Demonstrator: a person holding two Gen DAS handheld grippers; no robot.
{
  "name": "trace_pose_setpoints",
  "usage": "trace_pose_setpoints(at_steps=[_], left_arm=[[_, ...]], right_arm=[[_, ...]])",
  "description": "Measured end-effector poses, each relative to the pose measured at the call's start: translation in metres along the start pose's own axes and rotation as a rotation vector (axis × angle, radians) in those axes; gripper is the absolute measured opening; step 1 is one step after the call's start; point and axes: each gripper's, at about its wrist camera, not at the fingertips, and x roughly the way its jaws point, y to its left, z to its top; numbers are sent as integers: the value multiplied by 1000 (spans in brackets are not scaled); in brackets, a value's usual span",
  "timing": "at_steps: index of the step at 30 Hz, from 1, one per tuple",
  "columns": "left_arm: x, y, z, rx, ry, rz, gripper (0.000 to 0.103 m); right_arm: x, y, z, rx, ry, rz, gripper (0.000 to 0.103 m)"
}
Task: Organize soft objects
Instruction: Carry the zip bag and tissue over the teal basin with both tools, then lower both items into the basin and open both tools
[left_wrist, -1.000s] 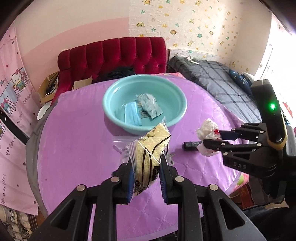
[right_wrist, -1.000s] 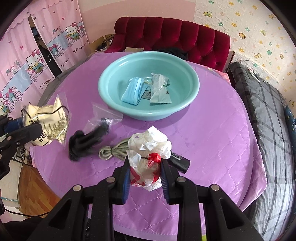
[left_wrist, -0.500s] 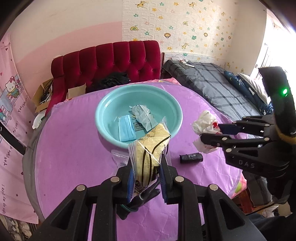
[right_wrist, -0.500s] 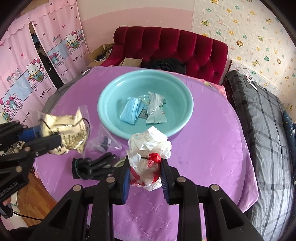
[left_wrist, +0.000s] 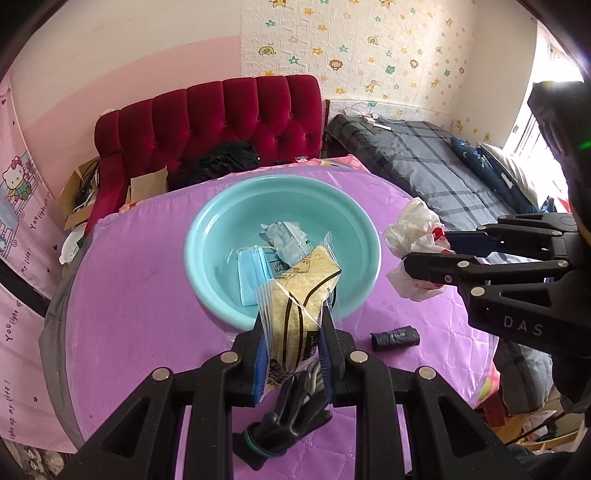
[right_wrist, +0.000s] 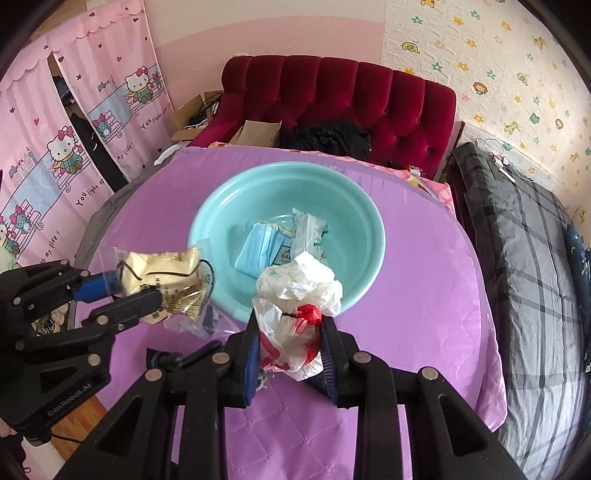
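Note:
My left gripper (left_wrist: 293, 354) is shut on a clear packet holding a cream mask with black straps (left_wrist: 299, 299), held above the near rim of the teal basin (left_wrist: 354, 295); the packet also shows in the right wrist view (right_wrist: 166, 280). My right gripper (right_wrist: 290, 354) is shut on a crumpled white and red plastic bag (right_wrist: 295, 306), held above the basin's near right rim; the bag also shows in the left wrist view (left_wrist: 413, 236). Inside the basin (right_wrist: 362, 229) lie a blue face mask (right_wrist: 258, 251) and a pale wrapped packet (right_wrist: 308, 230).
On the purple round table (left_wrist: 129, 314) lie a small black roll (left_wrist: 394, 336), a black bundled item (left_wrist: 284, 417) under my left gripper and a clear bag (right_wrist: 207, 325). A red sofa (left_wrist: 221, 114) stands behind and a grey bed (right_wrist: 524, 258) to the right.
Both grippers have risen and moved forward toward the basin with their loads. The mask packet and the plastic bag now hang nearer the basin's near rim.

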Motion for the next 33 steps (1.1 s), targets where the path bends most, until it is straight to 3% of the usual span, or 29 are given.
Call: trace_pose_setpoints(at_steps=[15,33], left_arm=[[37,17,35,-14,26,-13,26],[106,37,67,-36,61,-15,27]], right_arm=[[36,-9,45,8,19,15,31],[115,-27,86,66,67,27,32]])
